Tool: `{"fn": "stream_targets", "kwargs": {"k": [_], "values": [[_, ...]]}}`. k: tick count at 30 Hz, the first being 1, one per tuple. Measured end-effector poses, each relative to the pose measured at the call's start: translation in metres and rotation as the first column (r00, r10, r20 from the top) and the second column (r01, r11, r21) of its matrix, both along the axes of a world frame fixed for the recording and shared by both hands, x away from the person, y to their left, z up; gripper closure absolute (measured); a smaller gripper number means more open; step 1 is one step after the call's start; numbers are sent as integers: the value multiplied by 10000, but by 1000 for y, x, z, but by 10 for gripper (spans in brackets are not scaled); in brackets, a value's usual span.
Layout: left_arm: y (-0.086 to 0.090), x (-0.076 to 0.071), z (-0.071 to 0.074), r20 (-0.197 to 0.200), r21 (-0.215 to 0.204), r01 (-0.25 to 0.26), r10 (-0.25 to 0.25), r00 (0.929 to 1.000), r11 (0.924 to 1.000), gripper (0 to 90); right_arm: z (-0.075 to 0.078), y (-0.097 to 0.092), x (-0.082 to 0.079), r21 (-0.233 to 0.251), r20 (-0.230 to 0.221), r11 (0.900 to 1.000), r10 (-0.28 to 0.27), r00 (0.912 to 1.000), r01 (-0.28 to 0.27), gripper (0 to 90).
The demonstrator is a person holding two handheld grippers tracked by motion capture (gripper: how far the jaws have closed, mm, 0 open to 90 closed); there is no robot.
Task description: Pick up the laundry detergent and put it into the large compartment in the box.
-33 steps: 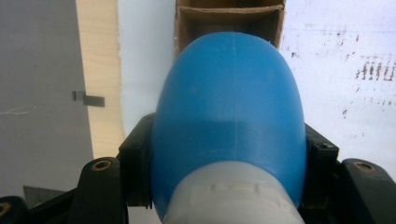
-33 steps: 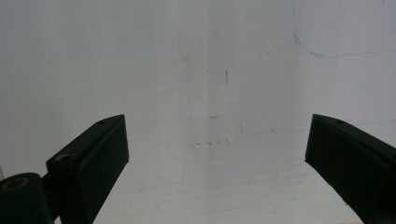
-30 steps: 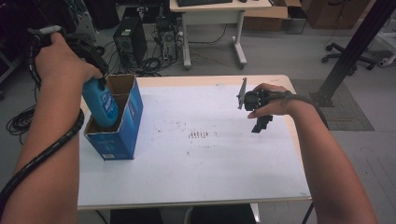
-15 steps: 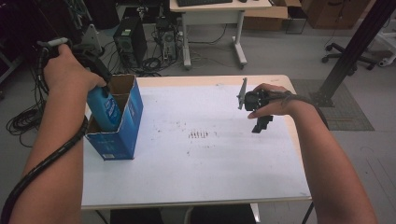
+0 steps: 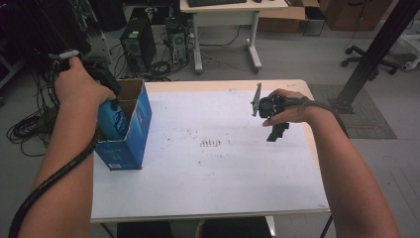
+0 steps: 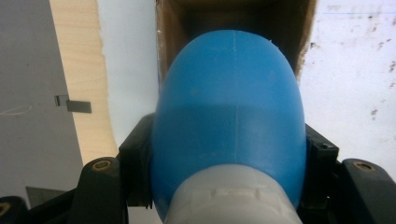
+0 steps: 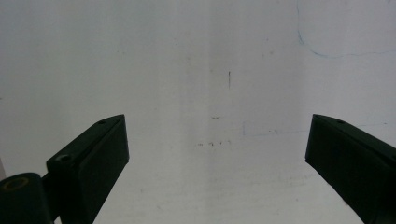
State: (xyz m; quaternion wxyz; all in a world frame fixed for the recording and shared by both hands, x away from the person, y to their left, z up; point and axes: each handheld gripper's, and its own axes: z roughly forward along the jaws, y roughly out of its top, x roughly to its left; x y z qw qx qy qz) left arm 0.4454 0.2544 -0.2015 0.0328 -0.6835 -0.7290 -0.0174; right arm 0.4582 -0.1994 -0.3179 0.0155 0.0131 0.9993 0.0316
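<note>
- While clamped in the left gripper (image 6: 229,186), the blue bottle (image 5: 113,118) hangs base-down, partly inside the open blue box (image 5: 130,130) at the table's (image 5: 208,193) left edge
- Jaws press both bottle sides, near its grey cap (image 6: 233,198)
- Right gripper (image 7: 217,140): released, jaws wide, nothing between, over bare tabletop well right of the box

the left gripper (image 5: 106,99) has lowered the blue bottle (image 5: 113,119) deeper into the box (image 5: 130,144)
</note>
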Motion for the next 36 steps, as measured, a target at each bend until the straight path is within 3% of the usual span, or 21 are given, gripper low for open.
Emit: {"fn": "stream_targets", "kwargs": {"k": [10, 36], "values": [[-2, 2, -22, -57, 6, 79, -79, 10000, 10000, 376, -1, 2, -1, -6, -20, 10000, 43, 10000, -43, 60], [1, 4, -60, -292, -75, 129, -131, 9995, 9999, 375, -5, 0, -1, -60, -52, 10000, 38, 10000, -38, 60]]}}
